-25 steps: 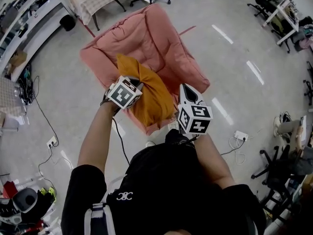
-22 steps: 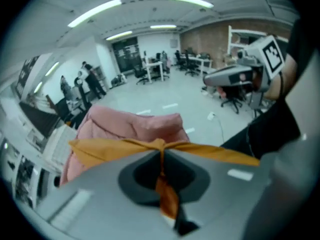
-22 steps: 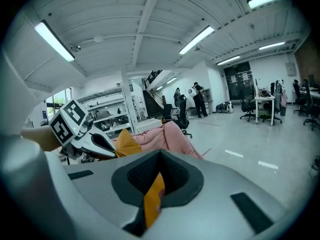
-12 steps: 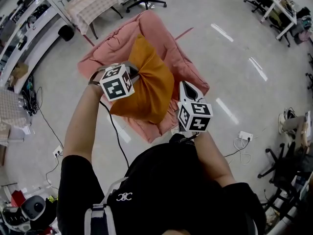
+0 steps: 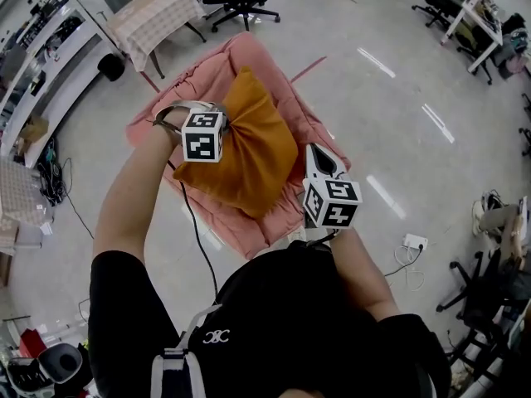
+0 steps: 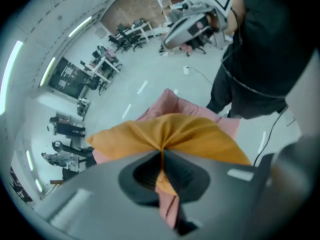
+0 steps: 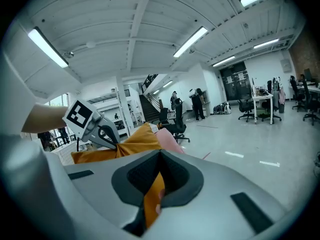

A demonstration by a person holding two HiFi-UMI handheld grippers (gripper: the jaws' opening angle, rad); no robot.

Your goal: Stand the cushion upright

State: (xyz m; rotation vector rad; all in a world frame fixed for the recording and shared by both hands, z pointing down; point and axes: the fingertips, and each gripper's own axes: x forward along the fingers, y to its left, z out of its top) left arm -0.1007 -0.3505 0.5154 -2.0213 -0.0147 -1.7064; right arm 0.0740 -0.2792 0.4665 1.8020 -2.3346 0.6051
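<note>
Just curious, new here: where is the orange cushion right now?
Centre of the head view: the orange fabric cushion is over the pink padded chair, gripped by the left gripper on its left and the right gripper on its right.

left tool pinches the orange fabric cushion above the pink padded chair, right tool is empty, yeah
No: the right tool is shut on the orange fabric cushion too, as the right gripper view shows; the rest holds.

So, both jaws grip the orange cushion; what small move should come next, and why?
Probably lower the cushion until its bottom edge rests on the pink chair, keeping both grips. The left gripper and right gripper each pinch its fabric, and it seems tilted above the chair.
</note>
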